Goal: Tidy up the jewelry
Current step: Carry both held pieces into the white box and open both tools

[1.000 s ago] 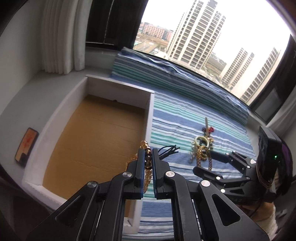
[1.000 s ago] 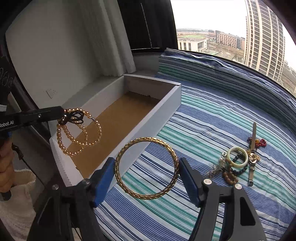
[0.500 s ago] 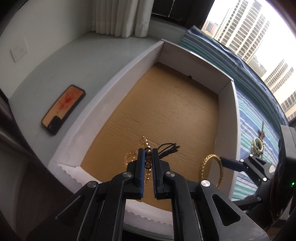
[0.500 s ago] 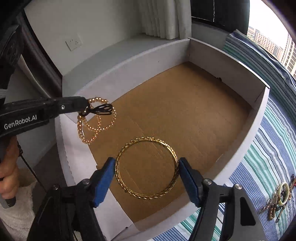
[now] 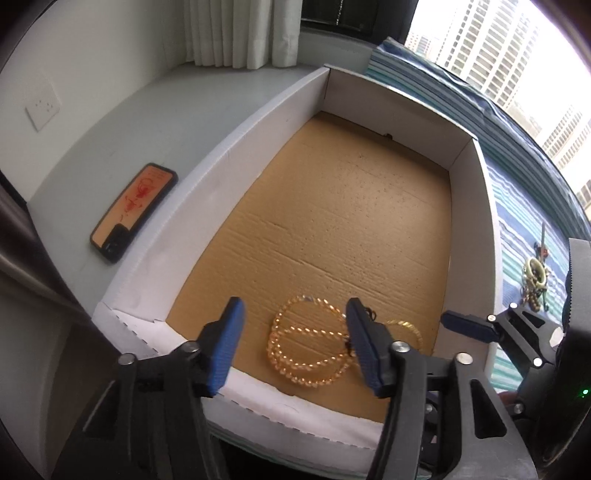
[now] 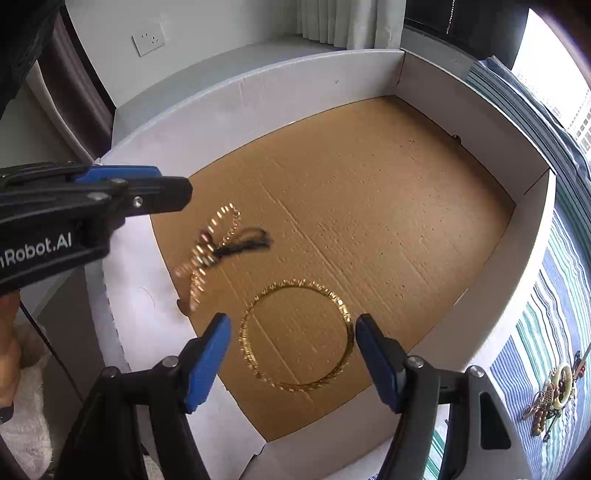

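A white box point(image 5: 221, 162) with a brown cardboard floor takes up both views; it also shows in the right wrist view point(image 6: 280, 81). My left gripper point(image 5: 293, 345) is open above the box's near end. Below it an amber bead bracelet point(image 5: 306, 350) with a black cord lies on the floor; in the right wrist view the bead bracelet point(image 6: 207, 254) is blurred. My right gripper point(image 6: 291, 360) is open, and a gold bangle point(image 6: 295, 334) lies on the floor between its fingers. The bangle's edge point(image 5: 406, 326) shows in the left wrist view. A heap of other jewelry point(image 6: 554, 395) lies on the striped cloth.
A phone point(image 5: 135, 210) in an orange case lies on the grey ledge left of the box. The blue and green striped cloth point(image 5: 524, 229) lies right of the box, with the jewelry heap point(image 5: 535, 273) on it. Curtains point(image 5: 243, 33) and a window stand behind.
Both grippers have opened over the box. The bead bracelet has dropped from the left gripper and the gold bangle from the right gripper onto the cardboard floor.
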`<action>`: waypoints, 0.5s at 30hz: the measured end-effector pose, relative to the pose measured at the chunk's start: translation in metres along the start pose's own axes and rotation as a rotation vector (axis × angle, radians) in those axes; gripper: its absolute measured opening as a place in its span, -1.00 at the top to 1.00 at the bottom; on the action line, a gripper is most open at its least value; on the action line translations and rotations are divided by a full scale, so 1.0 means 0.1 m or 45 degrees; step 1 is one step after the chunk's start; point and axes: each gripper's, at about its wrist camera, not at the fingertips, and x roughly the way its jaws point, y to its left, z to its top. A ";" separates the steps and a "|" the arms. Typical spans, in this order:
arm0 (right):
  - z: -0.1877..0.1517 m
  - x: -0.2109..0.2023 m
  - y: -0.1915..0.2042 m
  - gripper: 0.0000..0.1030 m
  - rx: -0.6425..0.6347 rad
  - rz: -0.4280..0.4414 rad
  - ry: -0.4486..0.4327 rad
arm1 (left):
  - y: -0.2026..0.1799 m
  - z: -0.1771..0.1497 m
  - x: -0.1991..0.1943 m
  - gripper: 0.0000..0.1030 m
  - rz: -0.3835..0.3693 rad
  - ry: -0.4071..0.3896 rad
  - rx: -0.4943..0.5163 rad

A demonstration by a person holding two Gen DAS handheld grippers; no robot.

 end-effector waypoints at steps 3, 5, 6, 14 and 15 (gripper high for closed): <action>0.00 -0.16 -0.08 -0.45 0.015 0.013 -0.049 | -0.09 0.02 -0.16 -0.31 -0.027 -0.037 0.006; -0.05 -0.31 -0.11 -0.45 0.027 0.010 -0.094 | -0.18 0.00 -0.28 -0.34 -0.039 -0.070 0.021; -0.09 -0.39 -0.13 -0.45 0.033 0.007 -0.117 | -0.24 -0.02 -0.35 -0.40 -0.038 -0.093 0.037; -0.80 -0.86 -0.62 -0.46 0.174 -0.038 -0.264 | -1.07 -0.33 -0.69 -0.60 -0.155 -0.182 0.237; -0.94 -0.90 -0.71 -0.46 0.203 -0.065 -0.272 | -1.21 -0.41 -0.70 -0.60 -0.185 -0.181 0.271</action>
